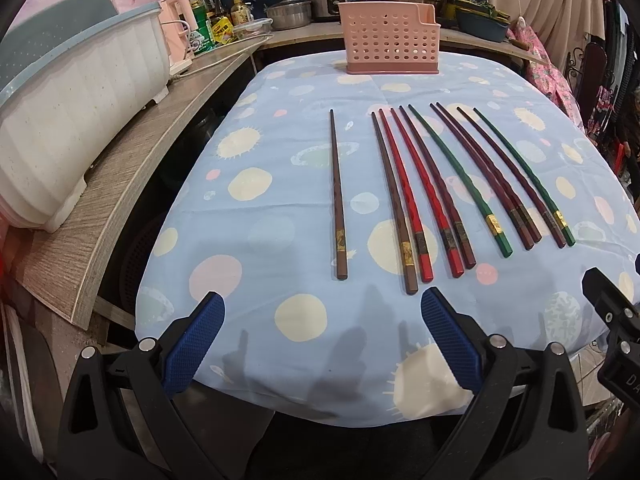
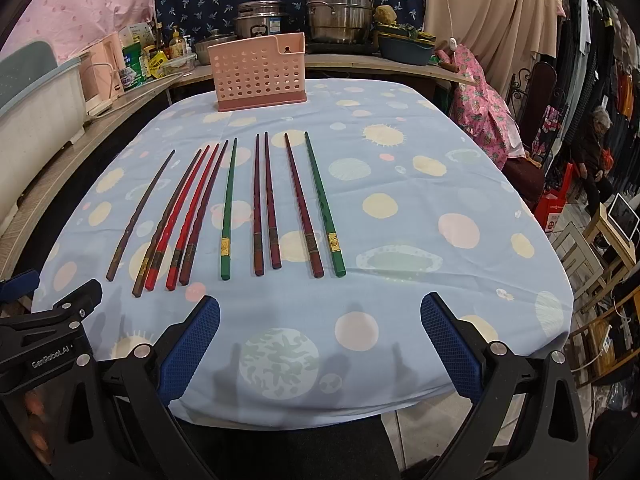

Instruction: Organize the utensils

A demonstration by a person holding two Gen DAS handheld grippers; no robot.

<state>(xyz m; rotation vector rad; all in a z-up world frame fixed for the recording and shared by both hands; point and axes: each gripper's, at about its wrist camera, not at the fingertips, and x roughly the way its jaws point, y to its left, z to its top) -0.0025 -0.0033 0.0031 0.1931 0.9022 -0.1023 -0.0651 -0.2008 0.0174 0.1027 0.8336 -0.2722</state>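
Note:
Several chopsticks lie side by side on the blue dotted tablecloth (image 1: 280, 168): a lone brown one (image 1: 337, 196) at the left, then brown, red, dark red and green ones (image 1: 460, 180). They also show in the right wrist view, with the right-most green chopstick (image 2: 325, 208) at the end of the row. A pink perforated utensil holder (image 1: 390, 38) (image 2: 260, 74) stands upright at the far table edge. My left gripper (image 1: 322, 308) is open and empty, near the chopsticks' thick ends. My right gripper (image 2: 320, 312) is open and empty, nearer than the row.
A wooden counter (image 1: 132, 152) runs along the left with a white dish rack (image 1: 76, 92), bottles and a pink kettle. Steel pots (image 2: 340, 8) stand on the back counter. A chair with pink cloth (image 2: 480, 108) stands right of the table.

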